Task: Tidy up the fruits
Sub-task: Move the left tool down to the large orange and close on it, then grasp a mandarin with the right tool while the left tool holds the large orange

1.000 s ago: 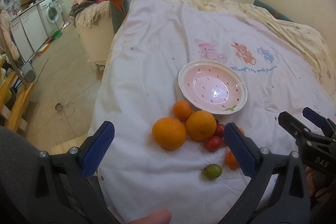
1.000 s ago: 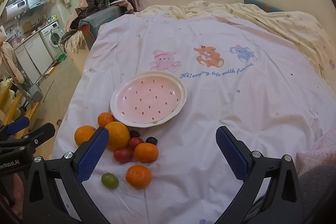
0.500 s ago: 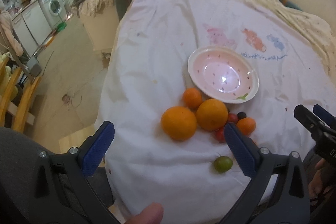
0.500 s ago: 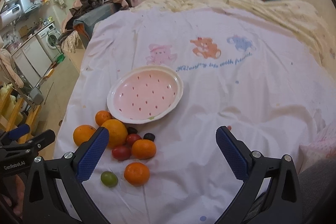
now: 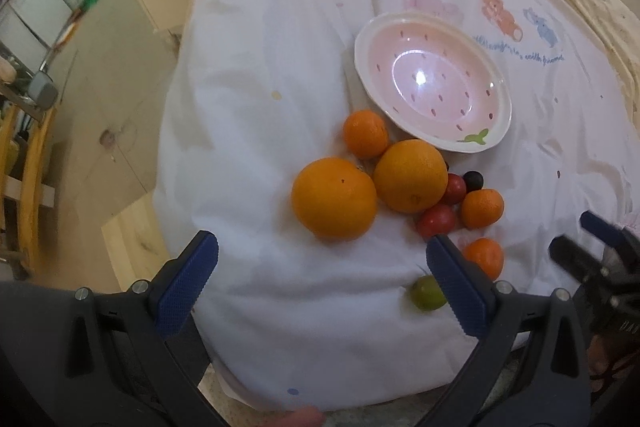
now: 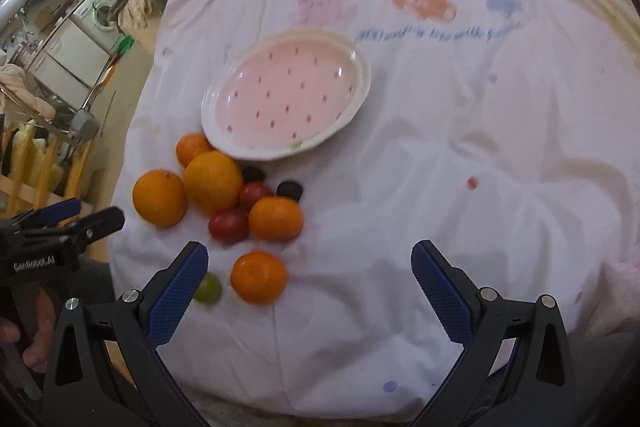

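While plate [image 5: 362, 45] sits empty, fruits [image 5: 400, 195] clustered beside its near rim | step: pre-grasp | left gripper [image 5: 320, 283], right gripper [image 6: 310, 291] both spread wide, holding nothing | next: likely descend on one orange [image 5: 334, 205].

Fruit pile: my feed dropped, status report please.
Left tongs open, empty. Right tongs open, empty. Fruit pile on sheet beside pink plate, plate bare. Nothing blocking.
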